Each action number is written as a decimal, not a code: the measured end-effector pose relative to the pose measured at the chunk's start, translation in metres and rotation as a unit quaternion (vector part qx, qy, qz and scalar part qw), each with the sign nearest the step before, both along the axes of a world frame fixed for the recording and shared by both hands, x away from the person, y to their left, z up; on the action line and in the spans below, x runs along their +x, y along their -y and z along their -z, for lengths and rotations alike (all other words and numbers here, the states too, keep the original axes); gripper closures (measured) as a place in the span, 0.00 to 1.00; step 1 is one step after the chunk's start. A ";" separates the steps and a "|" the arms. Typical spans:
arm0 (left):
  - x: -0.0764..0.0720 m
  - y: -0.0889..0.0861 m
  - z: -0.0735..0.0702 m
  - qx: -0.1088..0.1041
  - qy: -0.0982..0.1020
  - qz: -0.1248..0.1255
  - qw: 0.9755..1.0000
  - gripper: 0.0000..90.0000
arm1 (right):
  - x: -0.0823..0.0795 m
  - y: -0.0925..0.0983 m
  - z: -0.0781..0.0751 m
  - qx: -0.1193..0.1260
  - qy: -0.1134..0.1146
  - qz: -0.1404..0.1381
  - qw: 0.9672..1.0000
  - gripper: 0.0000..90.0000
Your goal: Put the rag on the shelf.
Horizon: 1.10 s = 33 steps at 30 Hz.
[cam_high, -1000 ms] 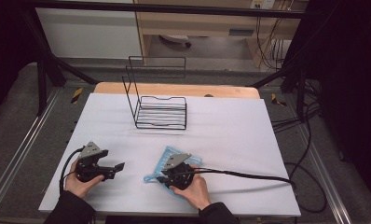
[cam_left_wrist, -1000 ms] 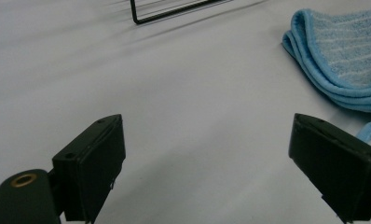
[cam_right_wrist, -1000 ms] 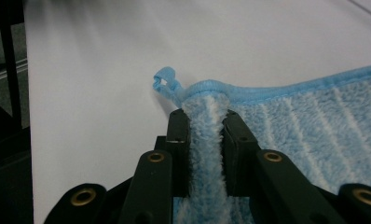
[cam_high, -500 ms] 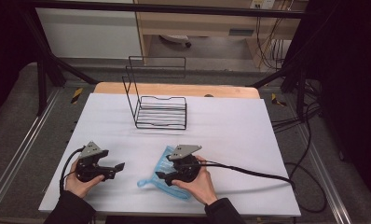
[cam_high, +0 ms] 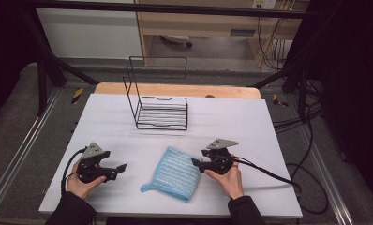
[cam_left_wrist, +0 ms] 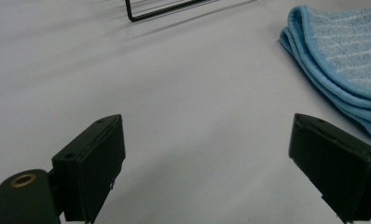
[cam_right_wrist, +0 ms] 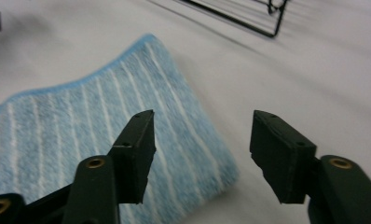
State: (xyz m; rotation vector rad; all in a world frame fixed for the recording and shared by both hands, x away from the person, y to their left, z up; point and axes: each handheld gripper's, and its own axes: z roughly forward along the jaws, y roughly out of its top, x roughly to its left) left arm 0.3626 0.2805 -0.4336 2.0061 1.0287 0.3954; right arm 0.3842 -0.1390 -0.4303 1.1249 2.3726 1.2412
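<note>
A folded blue towel with white stripes (cam_high: 174, 173) lies flat on the white table, between my two hands. My right gripper (cam_high: 196, 162) sits just off the towel's right edge and points left at it. Its jaws have just been closing, but they stand apart with nothing pressed between them (cam_right_wrist: 202, 144); the towel (cam_right_wrist: 104, 140) lies beyond and under the left jaw. My left gripper (cam_high: 121, 167) rests on the table to the left of the towel, wide open and empty (cam_left_wrist: 207, 163). The towel's layered edge (cam_left_wrist: 342, 56) appears at the right in the left gripper view.
A black wire rack (cam_high: 161, 112) stands at the back middle of the white table (cam_high: 269, 140); its base shows as rack (cam_left_wrist: 165, 9) and rack (cam_right_wrist: 249, 18) in the gripper views. Cables trail from both grippers. Bare table lies right of my right hand.
My right gripper has let go of the towel and slid right off it. The towel now lies flat and folded. The left gripper has kept still.
</note>
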 end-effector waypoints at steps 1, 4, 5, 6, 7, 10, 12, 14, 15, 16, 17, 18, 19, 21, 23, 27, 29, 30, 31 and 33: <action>0.000 0.000 0.000 0.000 0.000 0.000 1.000 0.12 | 0.000 0.000 0.000 0.000 0.000 0.000 1.000 0.50; 0.000 0.001 0.000 -0.001 0.000 0.001 1.000 0.12 | 0.000 0.008 0.013 -0.003 -0.024 0.020 0.999 0.57; 0.000 0.002 0.000 -0.001 -0.001 0.000 1.000 0.12 | 0.000 0.008 0.013 -0.003 -0.024 0.020 0.999 0.57; 0.000 0.002 0.001 0.000 -0.001 0.001 1.000 0.12 | 0.001 0.008 0.015 -0.003 -0.028 0.022 0.999 0.59; 0.000 0.002 0.001 0.000 -0.001 0.002 1.000 0.12 | 0.002 0.007 0.018 0.000 -0.037 0.024 0.999 0.64; -0.001 0.001 0.000 0.001 0.000 0.004 1.000 0.12 | 0.003 0.006 0.020 0.000 -0.048 0.023 0.999 0.68; -0.001 0.001 0.001 0.001 -0.001 0.004 1.000 0.12 | 0.003 0.005 0.022 0.001 -0.056 0.024 0.998 0.73; 0.000 0.001 0.001 0.002 -0.001 0.005 1.000 0.12 | 0.003 0.004 0.023 0.008 -0.069 0.026 0.997 0.78; 0.000 0.002 0.002 0.001 -0.002 0.003 1.000 0.12 | 0.004 0.003 0.023 0.014 -0.080 0.031 0.996 0.82; 0.000 0.002 0.002 0.000 -0.002 0.004 1.000 0.12 | 0.004 0.003 0.023 0.014 -0.080 0.031 0.996 0.82; 0.000 0.002 0.002 0.000 -0.002 0.004 1.000 0.12 | 0.004 0.003 0.023 0.020 -0.085 0.033 0.996 0.86; 0.000 0.002 0.002 0.000 -0.002 0.004 1.000 0.12 | 0.004 0.003 0.023 0.020 -0.085 0.033 0.996 0.86; 0.000 0.002 0.002 0.000 -0.002 0.005 1.000 0.12 | 0.004 0.003 0.022 0.022 -0.085 0.033 0.996 0.87; 0.000 0.002 0.002 0.002 -0.003 0.007 1.000 0.12 | 0.005 0.003 0.022 0.025 -0.081 0.031 0.996 0.89; 0.000 0.003 0.002 0.003 -0.003 0.006 1.000 0.12 | 0.006 0.003 0.021 0.027 -0.072 0.030 0.997 0.90; 0.000 0.002 0.002 0.002 -0.003 0.005 1.000 0.12 | 0.009 0.000 0.016 0.020 -0.055 0.031 0.998 0.90; 0.000 0.002 0.002 0.003 -0.004 0.004 1.000 0.12 | 0.011 -0.002 0.014 0.016 -0.044 0.030 0.998 0.91; 0.000 0.003 0.002 0.003 -0.004 0.004 1.000 0.12 | 0.012 -0.003 0.013 0.016 -0.043 0.031 0.998 0.91; 0.000 0.003 0.002 0.003 -0.004 0.005 1.000 0.12 | 0.014 -0.004 0.013 0.015 -0.040 0.030 0.999 0.91; 0.000 0.003 0.002 0.003 -0.003 0.005 1.000 0.12 | 0.018 -0.007 0.011 0.011 -0.031 0.029 0.999 0.91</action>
